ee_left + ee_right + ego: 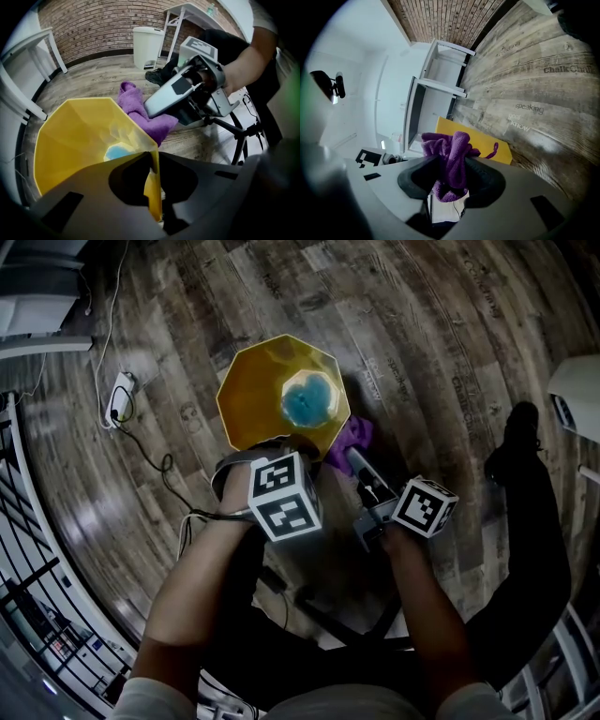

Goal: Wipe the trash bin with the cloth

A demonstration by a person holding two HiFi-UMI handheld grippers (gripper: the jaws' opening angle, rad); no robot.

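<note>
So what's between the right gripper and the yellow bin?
The purple cloth, clamped in the right gripper beside the yellow bin; the left gripper view shows it.

Plank floor (pixel 422 334), brick wall (pixel 93 28), white table (pixel 190 9)

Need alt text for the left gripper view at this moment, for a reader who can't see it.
The left gripper is shut on the rim of a yellow trash bin. Just beyond that rim, the right gripper holds a purple cloth. A wood floor and a brick wall lie behind.
</note>
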